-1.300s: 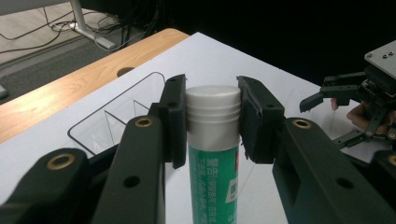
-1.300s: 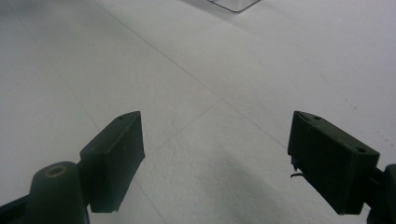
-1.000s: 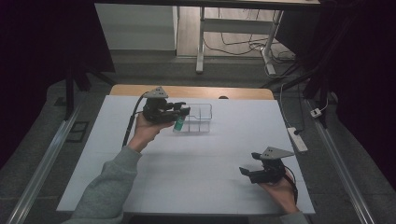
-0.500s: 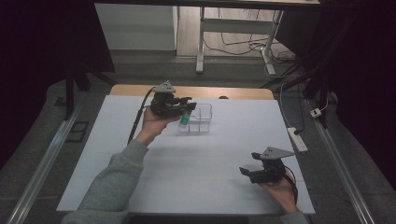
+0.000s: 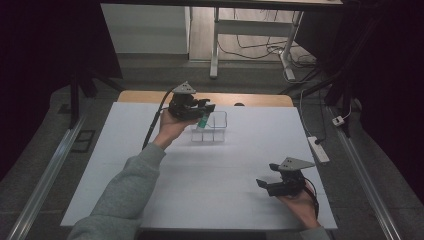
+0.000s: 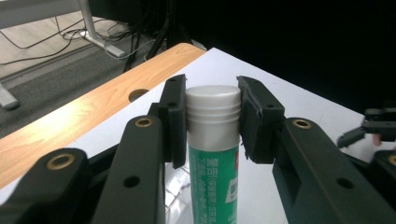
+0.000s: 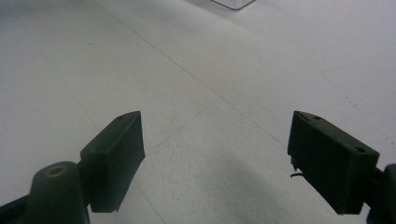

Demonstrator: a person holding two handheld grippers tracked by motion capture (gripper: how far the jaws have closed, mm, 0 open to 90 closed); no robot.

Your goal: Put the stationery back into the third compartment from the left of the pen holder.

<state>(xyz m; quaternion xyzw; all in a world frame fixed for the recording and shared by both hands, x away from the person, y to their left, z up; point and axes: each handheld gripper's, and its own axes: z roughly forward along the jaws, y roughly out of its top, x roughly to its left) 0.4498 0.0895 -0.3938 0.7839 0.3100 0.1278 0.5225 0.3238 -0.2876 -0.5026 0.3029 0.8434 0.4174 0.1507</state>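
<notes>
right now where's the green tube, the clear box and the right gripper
green tube (image 6: 214,184): left gripper view, on its green label below the white cap
clear box (image 5: 218,131): high view, on its right wall
right gripper (image 7: 215,161): right gripper view, midway between its open jaws

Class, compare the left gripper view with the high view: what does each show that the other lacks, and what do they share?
Left gripper view alone: the ridged white cap on the green plastic tube, both pads pressed against it, and the tube's printed label.

High view alone: the clear plastic compartment box beneath the tube, the grey sleeve, and the floor with desk legs beyond.

Shared: the left gripper clamping the tube, the right gripper farther off, the white table sheet and the wooden table edge.
</notes>
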